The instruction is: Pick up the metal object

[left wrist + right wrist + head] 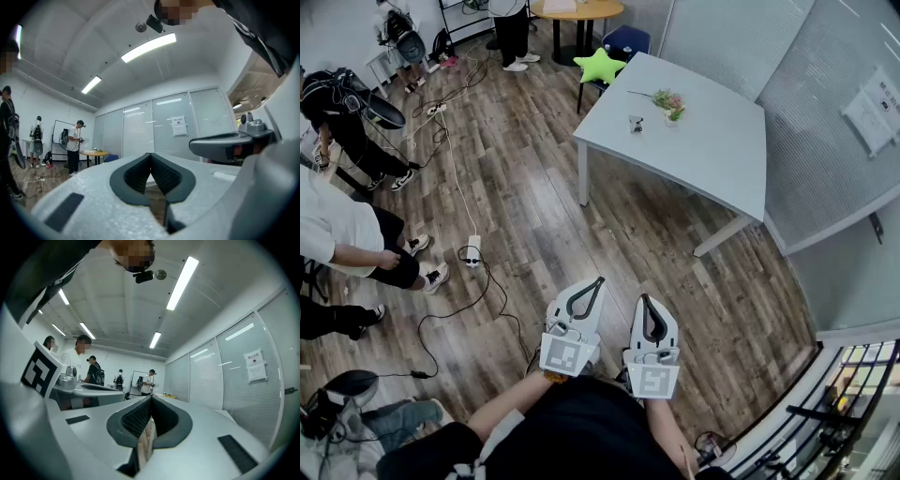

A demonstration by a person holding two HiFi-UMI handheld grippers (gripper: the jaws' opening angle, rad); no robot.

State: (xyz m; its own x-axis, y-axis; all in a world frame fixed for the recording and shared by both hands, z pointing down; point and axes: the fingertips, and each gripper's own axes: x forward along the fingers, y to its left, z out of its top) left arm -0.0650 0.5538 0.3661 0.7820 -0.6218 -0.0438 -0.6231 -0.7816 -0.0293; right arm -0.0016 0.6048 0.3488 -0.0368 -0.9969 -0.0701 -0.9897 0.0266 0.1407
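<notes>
Now | wall notice: print too small to read | left tool: clenched, empty | right tool: clenched, empty | metal object: on table beside flowers, well apart from both tools

Bright, even light from ceiling tubes, faint soft shadows on floor; strong fisheye bending and dark corner vignette in both gripper views, foreground soft.

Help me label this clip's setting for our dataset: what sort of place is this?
Most likely an office or lab room set up for recording sessions. It has glass partition walls under ceiling strip lights, a white table on a wood-look floor, and a power strip with cables trailing across that floor.
</notes>
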